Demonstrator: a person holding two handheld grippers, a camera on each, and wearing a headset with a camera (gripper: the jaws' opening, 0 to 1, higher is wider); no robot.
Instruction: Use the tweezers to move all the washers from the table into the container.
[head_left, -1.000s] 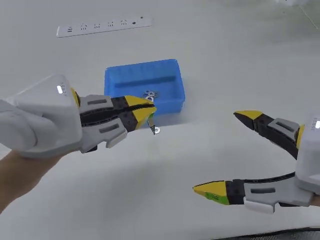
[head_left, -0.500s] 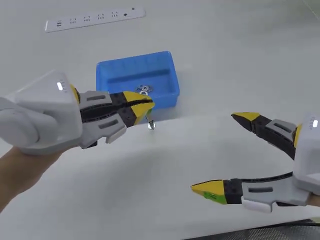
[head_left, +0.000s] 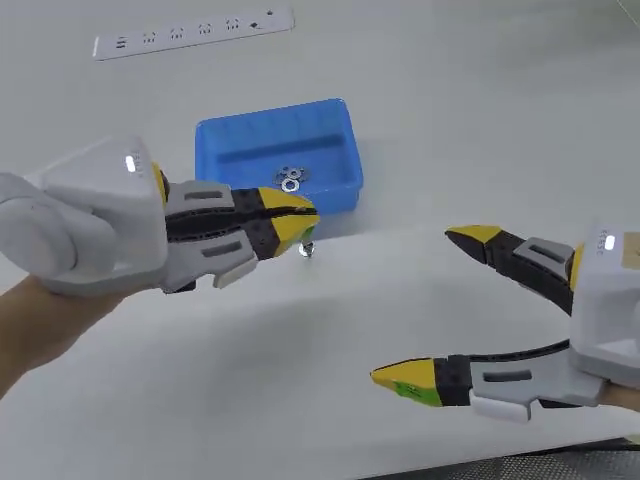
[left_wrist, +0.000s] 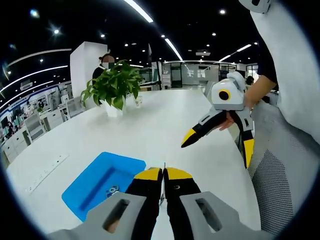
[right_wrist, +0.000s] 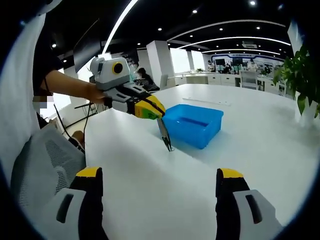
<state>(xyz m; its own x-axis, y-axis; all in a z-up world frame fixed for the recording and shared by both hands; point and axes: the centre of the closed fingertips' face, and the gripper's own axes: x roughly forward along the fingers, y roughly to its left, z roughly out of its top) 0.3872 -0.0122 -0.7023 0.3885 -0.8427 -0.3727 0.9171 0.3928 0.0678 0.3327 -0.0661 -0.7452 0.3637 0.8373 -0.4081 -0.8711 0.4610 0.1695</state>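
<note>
While my left gripper is clamped tight on the tweezers, their tip hangs just in front of the bin, on its near side, with what looks like a washer pinched in it above the table. To do this well, I judge I should hold the squeeze even, lift the tip over the near edge and carry it to the middle, above the washers lying inside. Only then would I ease off, low, so the piece cannot bounce out. Any twist of the wrist could flick so small a thing away. My right gripper is spread wide, holding nothing, well apart to the side
</note>
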